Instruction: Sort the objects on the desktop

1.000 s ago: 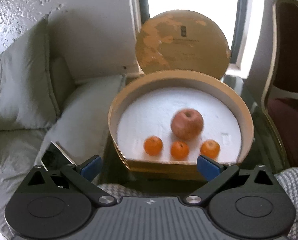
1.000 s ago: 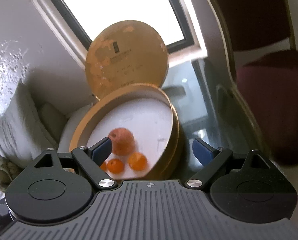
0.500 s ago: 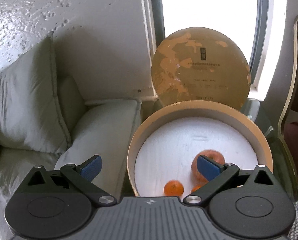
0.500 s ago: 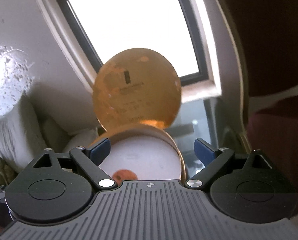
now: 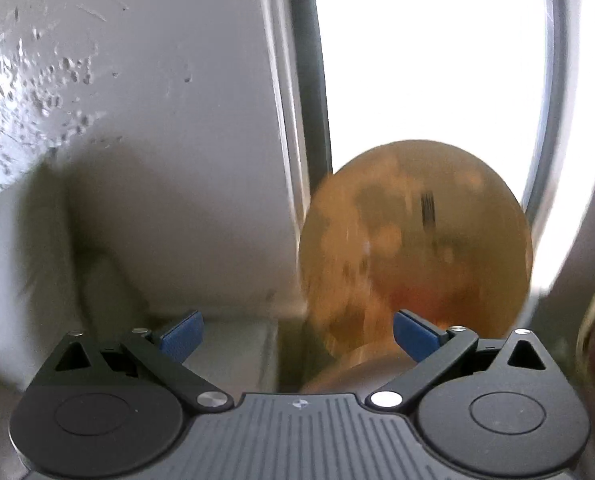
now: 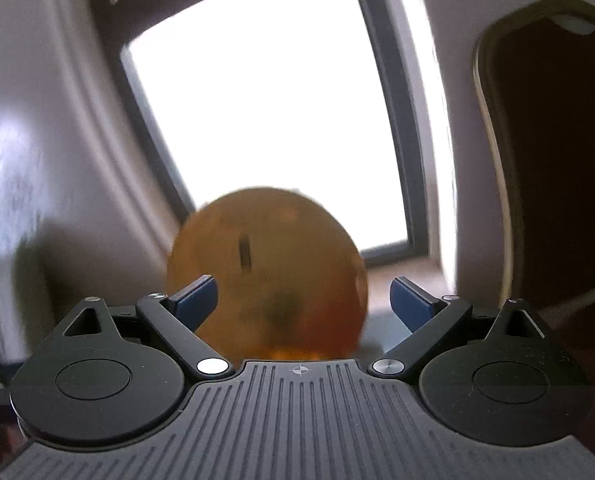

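The round brown lid (image 5: 417, 248) of the box stands upright against the window, blurred; it also shows in the right wrist view (image 6: 265, 276). Only a sliver of the box rim (image 5: 357, 364) shows under it; the fruit inside is hidden behind the gripper bodies. My left gripper (image 5: 297, 334) is open and empty, tilted up toward the wall and window. My right gripper (image 6: 303, 300) is open and empty, also tilted up, with the lid between its blue pads.
A grey sofa cushion (image 5: 225, 344) lies to the left below the white wall (image 5: 157, 120). A bright window (image 6: 273, 120) fills the back. A dark red chair with a gold frame (image 6: 553, 160) stands at the right.
Both grippers have tilted upward and pulled back; the box with the apple and oranges has dropped out of view, leaving only the lid and window. Both stay open.
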`<state>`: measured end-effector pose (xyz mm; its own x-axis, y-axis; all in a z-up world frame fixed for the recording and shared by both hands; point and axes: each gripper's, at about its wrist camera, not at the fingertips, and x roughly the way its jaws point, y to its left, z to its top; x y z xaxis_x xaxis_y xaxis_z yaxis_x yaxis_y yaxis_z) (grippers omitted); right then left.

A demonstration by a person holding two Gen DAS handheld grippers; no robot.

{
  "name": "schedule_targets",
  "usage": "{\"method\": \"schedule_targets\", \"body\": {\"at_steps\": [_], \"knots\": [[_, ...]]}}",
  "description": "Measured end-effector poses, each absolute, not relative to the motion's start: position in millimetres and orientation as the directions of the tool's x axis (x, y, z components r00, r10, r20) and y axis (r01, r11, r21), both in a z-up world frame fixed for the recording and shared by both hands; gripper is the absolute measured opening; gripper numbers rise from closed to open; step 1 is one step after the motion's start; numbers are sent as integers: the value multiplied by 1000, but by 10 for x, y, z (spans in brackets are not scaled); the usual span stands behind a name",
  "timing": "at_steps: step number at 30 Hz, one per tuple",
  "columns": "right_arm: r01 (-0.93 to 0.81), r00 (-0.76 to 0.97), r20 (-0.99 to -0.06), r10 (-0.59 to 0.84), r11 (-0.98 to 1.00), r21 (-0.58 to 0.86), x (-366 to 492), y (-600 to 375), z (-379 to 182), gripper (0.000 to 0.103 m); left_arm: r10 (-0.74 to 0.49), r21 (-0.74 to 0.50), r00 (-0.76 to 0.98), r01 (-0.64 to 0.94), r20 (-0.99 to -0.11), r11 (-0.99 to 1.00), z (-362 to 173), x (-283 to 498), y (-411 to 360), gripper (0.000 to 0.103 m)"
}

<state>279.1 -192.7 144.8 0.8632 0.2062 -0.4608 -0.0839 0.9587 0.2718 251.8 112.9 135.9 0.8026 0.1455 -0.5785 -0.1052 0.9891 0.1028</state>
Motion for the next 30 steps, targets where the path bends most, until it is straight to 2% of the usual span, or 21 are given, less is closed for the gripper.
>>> {"method": "schedule_targets", "body": {"at_steps": [2,5,10,16,25,30], "knots": [[-80,884,-427,192,960,267,3025,-1902,1438,100,158,62,818,-148,-553,987,1254,2832,1227,102],[-73,912,-374,170,963,261,3377,-1866,1422,100,201,70,807,-195,-556,978,1006,3242,1305,102],[-105,897,-413,156,984,145,3953,-1637,927,100,219,48,778,-236,-589,970,576,3717,1379,102],[-116,901,-416,120,993,34,4329,-1480,358,100,181,-14,814,-226,-552,974,211,3967,1404,102],[-129,877,-453,162,986,104,4593,-1591,-112,100,81,-158,822,-203,-563,966,-176,4163,1548,102],[-144,877,-446,180,983,114,4702,-1544,-265,102,63,-223,862,-199,-502,954,-253,4123,1556,102]]}}
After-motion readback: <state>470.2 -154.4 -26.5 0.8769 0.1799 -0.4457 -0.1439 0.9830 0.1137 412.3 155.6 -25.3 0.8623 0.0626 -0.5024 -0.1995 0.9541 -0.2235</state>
